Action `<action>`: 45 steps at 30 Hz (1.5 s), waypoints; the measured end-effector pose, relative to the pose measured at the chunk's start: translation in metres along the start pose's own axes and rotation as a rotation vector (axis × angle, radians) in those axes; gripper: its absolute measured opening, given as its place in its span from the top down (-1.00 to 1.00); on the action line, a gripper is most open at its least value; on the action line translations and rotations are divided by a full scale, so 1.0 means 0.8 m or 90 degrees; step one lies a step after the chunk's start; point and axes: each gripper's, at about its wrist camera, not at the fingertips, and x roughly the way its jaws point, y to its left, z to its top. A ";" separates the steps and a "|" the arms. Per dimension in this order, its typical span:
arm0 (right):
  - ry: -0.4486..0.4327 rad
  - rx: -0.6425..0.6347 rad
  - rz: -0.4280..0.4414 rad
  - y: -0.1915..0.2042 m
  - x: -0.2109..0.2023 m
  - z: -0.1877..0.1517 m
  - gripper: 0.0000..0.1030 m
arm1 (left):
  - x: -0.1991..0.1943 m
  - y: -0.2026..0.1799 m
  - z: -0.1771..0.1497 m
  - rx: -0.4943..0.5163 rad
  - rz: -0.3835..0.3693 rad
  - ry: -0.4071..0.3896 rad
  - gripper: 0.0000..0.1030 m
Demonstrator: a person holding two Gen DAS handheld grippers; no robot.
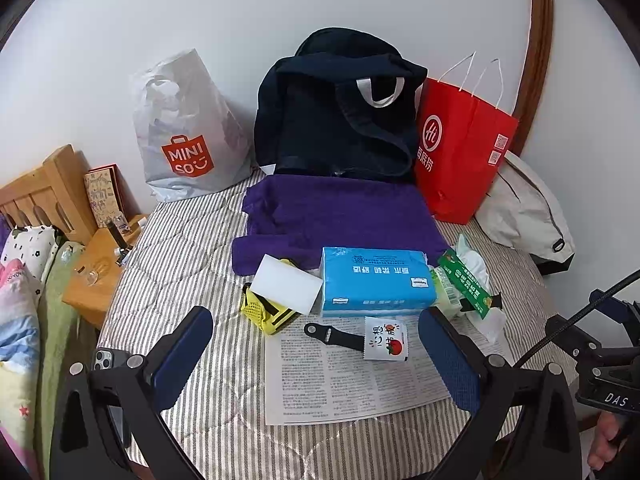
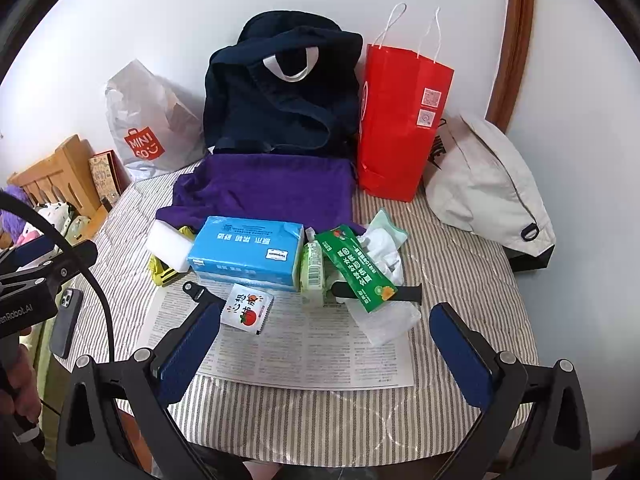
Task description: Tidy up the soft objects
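A purple cloth (image 1: pixel 344 216) (image 2: pixel 272 192) lies spread on the striped bedcover before a dark navy bag (image 1: pixel 340 120) (image 2: pixel 280 96). In front of it sit a blue tissue pack (image 1: pixel 376 280) (image 2: pixel 248 252), a white sponge block (image 1: pixel 290 282) (image 2: pixel 168 242) over a yellow mesh item (image 1: pixel 266 314), a green packet (image 1: pixel 466 282) (image 2: pixel 356 274), white wipes (image 2: pixel 384 244) and a small tomato sachet (image 1: pixel 386 338) (image 2: pixel 248 308). My left gripper (image 1: pixel 316 356) and right gripper (image 2: pixel 326 340) hover open above the printed sheet (image 1: pixel 352 380) (image 2: pixel 304 348), both empty.
A white Miniso bag (image 1: pixel 184 128) (image 2: pixel 148 120), a red paper bag (image 1: pixel 460 148) (image 2: pixel 400 120) and a beige pouch (image 1: pixel 524 208) (image 2: pixel 488 184) stand along the wall. A phone (image 2: pixel 68 322) lies at the left edge. A wooden stand (image 1: pixel 100 264) is at left.
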 end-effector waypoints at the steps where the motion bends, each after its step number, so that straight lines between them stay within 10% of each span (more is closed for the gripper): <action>1: -0.001 0.000 0.000 0.001 -0.001 0.000 -1.00 | 0.000 0.001 0.001 0.000 0.001 0.001 -1.00; 45: 0.005 -0.001 -0.013 0.005 -0.005 0.000 -1.00 | -0.002 0.007 -0.001 -0.003 -0.003 -0.001 -1.00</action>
